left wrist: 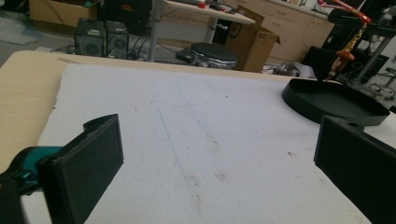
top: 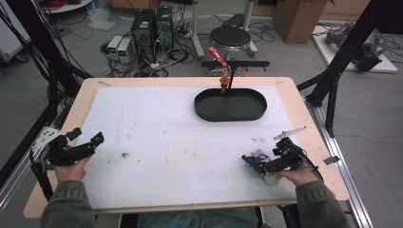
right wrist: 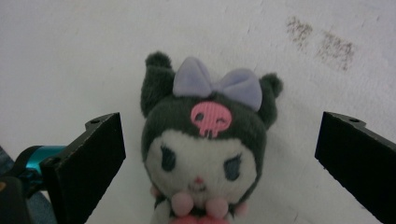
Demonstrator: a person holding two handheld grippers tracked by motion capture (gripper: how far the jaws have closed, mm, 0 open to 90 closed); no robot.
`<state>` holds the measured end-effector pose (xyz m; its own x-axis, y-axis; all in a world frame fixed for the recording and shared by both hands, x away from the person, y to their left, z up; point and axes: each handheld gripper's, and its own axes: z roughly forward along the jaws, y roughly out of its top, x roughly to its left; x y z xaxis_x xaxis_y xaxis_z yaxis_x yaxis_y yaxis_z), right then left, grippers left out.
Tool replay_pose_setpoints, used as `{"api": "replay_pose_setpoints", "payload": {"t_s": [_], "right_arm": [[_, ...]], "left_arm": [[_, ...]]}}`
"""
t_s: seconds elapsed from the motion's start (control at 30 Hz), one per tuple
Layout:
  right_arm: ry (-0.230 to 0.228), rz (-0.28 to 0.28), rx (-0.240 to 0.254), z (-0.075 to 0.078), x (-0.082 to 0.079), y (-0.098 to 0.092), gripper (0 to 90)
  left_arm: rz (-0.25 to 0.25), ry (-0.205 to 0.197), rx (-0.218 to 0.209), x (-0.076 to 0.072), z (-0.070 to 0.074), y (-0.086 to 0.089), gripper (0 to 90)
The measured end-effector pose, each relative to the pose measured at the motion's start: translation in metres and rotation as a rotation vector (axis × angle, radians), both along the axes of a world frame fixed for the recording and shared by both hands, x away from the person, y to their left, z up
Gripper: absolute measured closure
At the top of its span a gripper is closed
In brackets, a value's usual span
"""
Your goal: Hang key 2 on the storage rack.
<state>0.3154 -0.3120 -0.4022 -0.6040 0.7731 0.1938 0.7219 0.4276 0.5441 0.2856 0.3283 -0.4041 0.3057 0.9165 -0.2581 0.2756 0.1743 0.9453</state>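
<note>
2 grippers, both with jaws wide apart: right gripper (right wrist: 219, 154) straddles a plush doll (right wrist: 205, 140), body cut off below; left gripper (left wrist: 219, 163) holds nothing.

text: none legible | sign: pink skull emblem | on: plush toy (right wrist: 203, 140) forehead

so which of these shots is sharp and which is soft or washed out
Right gripper view: the plush toy is in focus between the open right claw, the white mat pale and flat. Left gripper view: the left claw looms soft, the black tray clearer. High view: small and grainy.
</note>
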Motion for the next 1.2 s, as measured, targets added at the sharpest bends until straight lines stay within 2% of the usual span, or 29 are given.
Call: {"api": "replay_pose_setpoints", "payload": {"t_s": [0.43,0.5,0.6,0.77,0.87,0.9,1.03,1.2], "right_arm": [[0.049,0.027,-0.039,-0.011,-0.017,-0.003,0.6],[0.090,0.028,-0.056,-0.012,-0.019,0.000,2.9],[0.116,0.016,-0.053,-0.011,-0.022,0.002,6.2],[0.112,-0.025,-0.095,-0.014,-0.024,0.002,31.5],[0.112,-0.043,-0.115,-0.014,-0.024,0.002,35.8],[0.100,-0.040,-0.092,-0.011,-0.025,0.002,41.1],[0.065,-0.050,-0.086,-0.003,-0.027,0.004,42.7],[0.042,-0.041,-0.070,0.005,-0.028,0.009,43.6]], "left_arm": [[0.000,0.002,-0.001,0.000,0.000,0.000,1.7],[0.000,0.002,-0.003,0.000,0.000,0.000,1.8],[-0.001,0.002,-0.004,0.000,0.000,0.000,1.8],[-0.002,0.002,-0.006,0.000,0.000,0.000,1.8],[-0.001,0.003,-0.006,0.000,0.000,0.000,1.7],[-0.002,0.003,-0.003,0.000,0.000,0.000,1.7],[-0.003,0.003,-0.004,0.000,0.000,0.000,1.8],[-0.003,0.004,-0.003,0.000,0.000,0.000,1.8]]}}
